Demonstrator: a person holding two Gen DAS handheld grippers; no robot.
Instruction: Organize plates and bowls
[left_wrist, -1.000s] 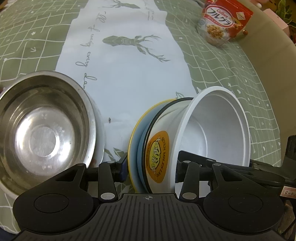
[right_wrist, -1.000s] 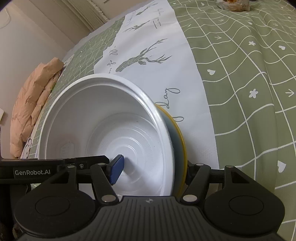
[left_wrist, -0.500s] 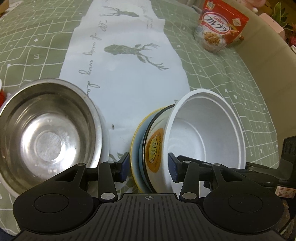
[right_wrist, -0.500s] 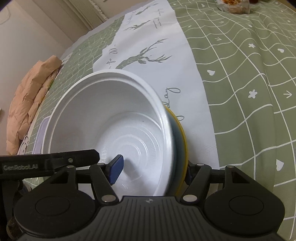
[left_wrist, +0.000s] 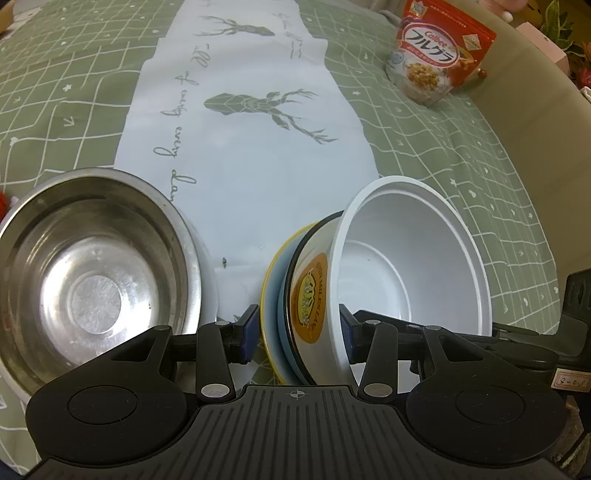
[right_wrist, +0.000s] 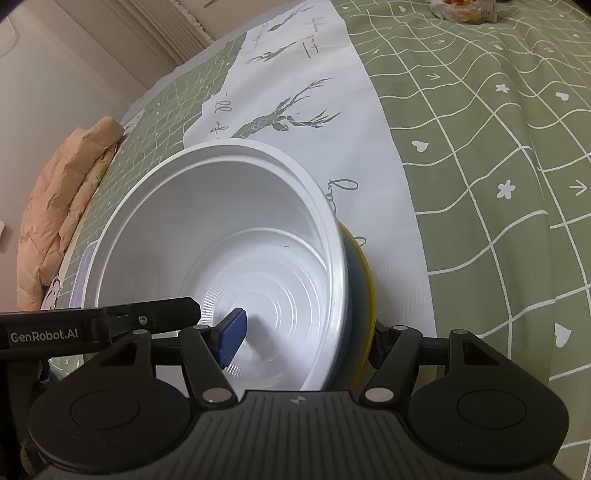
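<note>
A tilted stack stands on edge on the runner: a yellow-rimmed blue plate (left_wrist: 271, 295), a black-rimmed bowl with an orange label (left_wrist: 310, 302) and a white plastic bowl (left_wrist: 410, 258) nested in it. My left gripper (left_wrist: 297, 332) is shut across the stack's lower rim, one pad outside the plate, the other inside the white bowl. My right gripper (right_wrist: 304, 341) is also shut on the stack. Its blue pad (right_wrist: 231, 338) rests in the white bowl (right_wrist: 221, 240), and its other finger is hidden behind the yellow plate (right_wrist: 365, 288).
A steel bowl (left_wrist: 92, 266) sits left of the stack. A red cereal bag (left_wrist: 439, 51) lies far right on the green checked cloth (left_wrist: 461, 155). The white deer runner (left_wrist: 251, 140) runs down the middle. A crumpled beige bundle (right_wrist: 62, 206) lies at the table's left edge.
The stack has tipped back a little, so the white bowl's mouth faces more upward. Both grips look the same as before.
</note>
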